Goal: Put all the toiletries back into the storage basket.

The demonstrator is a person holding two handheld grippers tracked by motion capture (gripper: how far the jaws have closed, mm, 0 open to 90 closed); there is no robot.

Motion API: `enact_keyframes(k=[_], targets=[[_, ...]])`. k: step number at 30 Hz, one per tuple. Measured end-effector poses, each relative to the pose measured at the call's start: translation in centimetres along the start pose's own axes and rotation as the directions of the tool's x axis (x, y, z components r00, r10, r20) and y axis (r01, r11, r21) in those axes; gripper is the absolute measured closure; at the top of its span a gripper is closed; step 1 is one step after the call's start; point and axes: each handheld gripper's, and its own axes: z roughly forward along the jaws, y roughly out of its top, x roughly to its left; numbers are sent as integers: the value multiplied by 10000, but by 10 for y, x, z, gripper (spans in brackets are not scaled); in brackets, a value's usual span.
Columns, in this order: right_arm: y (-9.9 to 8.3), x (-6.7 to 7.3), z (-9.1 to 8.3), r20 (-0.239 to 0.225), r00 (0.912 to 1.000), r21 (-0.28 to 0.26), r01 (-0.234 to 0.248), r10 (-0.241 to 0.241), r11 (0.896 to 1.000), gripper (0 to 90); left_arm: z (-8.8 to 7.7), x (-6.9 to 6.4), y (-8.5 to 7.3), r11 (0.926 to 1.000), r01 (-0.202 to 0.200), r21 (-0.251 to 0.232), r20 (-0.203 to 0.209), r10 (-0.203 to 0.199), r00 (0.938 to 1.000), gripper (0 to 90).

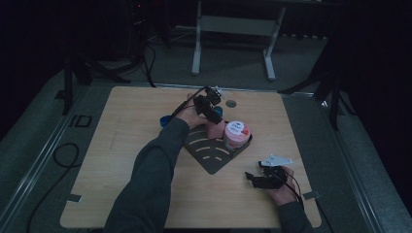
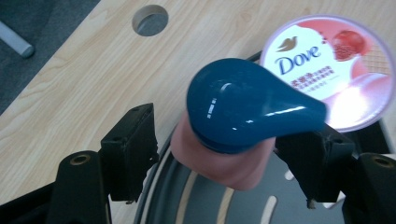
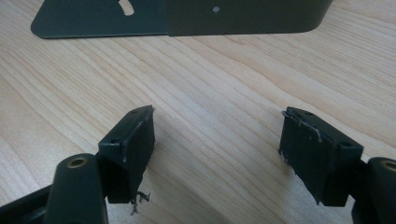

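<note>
Tipping is the main risk. A pink bottle (image 2: 223, 161) with a blue pump head (image 2: 247, 105) stands on the dark slotted rack (image 1: 214, 153), just beside the Dove tub (image 1: 236, 134), which sits at the rack's far corner. The left claw (image 2: 224, 154) straddles the bottle with its jaws spread: a clear gap shows on the left side, while on the right the pad looks close to the bottle, though the pump head hides whether it touches. If that hand pulls away at a slant, the near pad could catch the bottle's shoulder or the overhanging nozzle and topple it, and the slots underfoot give it a poor footing. A falling bottle would likely knock the tub, or roll off the rack onto the bench (image 1: 145, 194). Drawing the claw back along its own line, without twisting, seems the safer way out.

The right claw (image 3: 219, 154) rests low over bare bench near the rack's edge (image 3: 177, 21), jaws spread and empty; a careless sweep from there could shove the rack and shake both things on it.
</note>
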Motion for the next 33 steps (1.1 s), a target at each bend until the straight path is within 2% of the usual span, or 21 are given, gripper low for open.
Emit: enact_keyframes(k=[5, 7, 9, 13, 19, 25, 31, 33], targets=[[0, 0, 0, 5, 10000, -18, 6, -6, 10000, 261, -6, -3, -1, 10000, 40, 78, -53, -40, 10000, 299], [0, 0, 0, 9, 10000, -12, 5, -5, 10000, 260, -8, -7, -2, 9999, -123, 117, -172, 125, 9998, 302], [0, 0, 0, 2, 10000, -4, 12, -12, 10000, 261, -12, -10, -2, 9999, -142, -18, -211, 142, 9997, 309], [0, 0, 0, -2, 10000, 3, -5, 5, 10000, 261, -17, -13, -4, 9997, -248, 22, -250, 248, 9994, 320], [0, 0, 0, -5, 10000, 5, -10, 11, 10000, 260, -24, -15, -9, 9994, -345, 21, -83, 346, 9994, 332], [0, 0, 0, 0, 10000, -1, 3, -3, 10000, 260, -29, -15, -11, 9990, -431, 84, -84, 431, 9990, 333], [0, 0, 0, -1, 10000, -1, 3, -3, 10000, 260, -36, -15, -14, 9994, -358, -6, 31, 358, 9994, 341], [0, 0, 0, -2, 10000, -9, 1, -1, 10000, 260, -42, -13, -15, 9994, -327, -116, 184, 329, 9993, 348]])
